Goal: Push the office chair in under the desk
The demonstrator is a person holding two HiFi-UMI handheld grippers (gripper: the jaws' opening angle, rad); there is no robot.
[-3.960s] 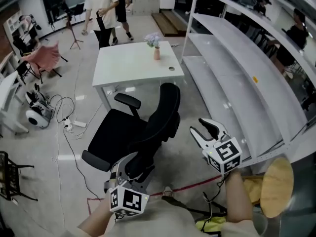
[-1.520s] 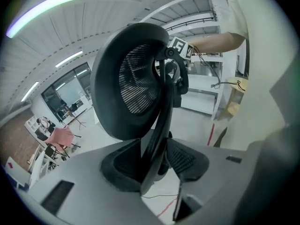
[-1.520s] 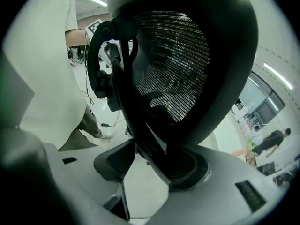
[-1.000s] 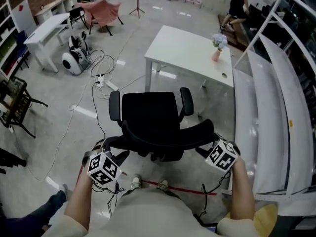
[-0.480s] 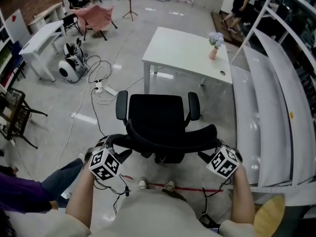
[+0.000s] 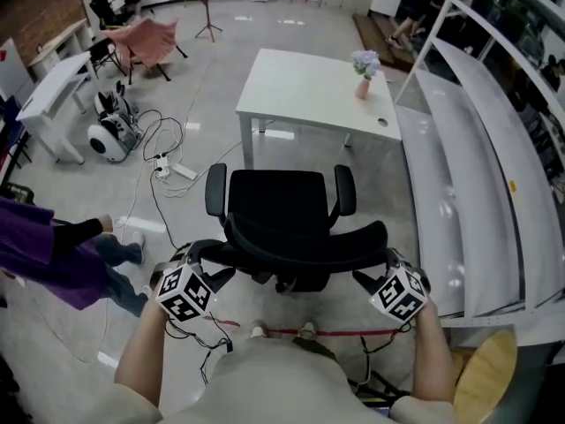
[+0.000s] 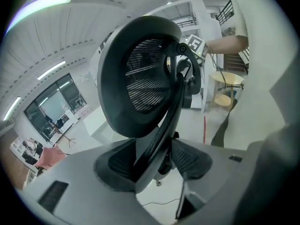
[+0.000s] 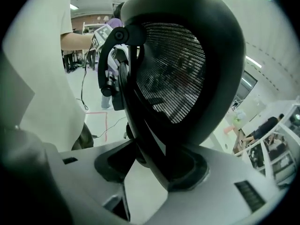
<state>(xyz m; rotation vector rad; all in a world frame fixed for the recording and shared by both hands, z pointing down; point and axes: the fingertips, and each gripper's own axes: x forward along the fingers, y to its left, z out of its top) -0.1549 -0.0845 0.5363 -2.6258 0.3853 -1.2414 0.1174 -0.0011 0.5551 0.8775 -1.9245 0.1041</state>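
The left hand-held gripper (image 6: 198, 256) pinches the left end of the backrest rim of the office chair (image 6: 281, 208), its jaws wide and lately easing wider. The chair stands on the floor facing the white bench (image 6: 305, 82), with its seat just short of the bench's near edge and not yet under it. The right hand-held gripper (image 6: 380, 261) pinches the rim's right end, and its jaws have just opened a little more.

Glossy grey floor (image 6: 201, 79), white shelving (image 6: 494, 148) at right
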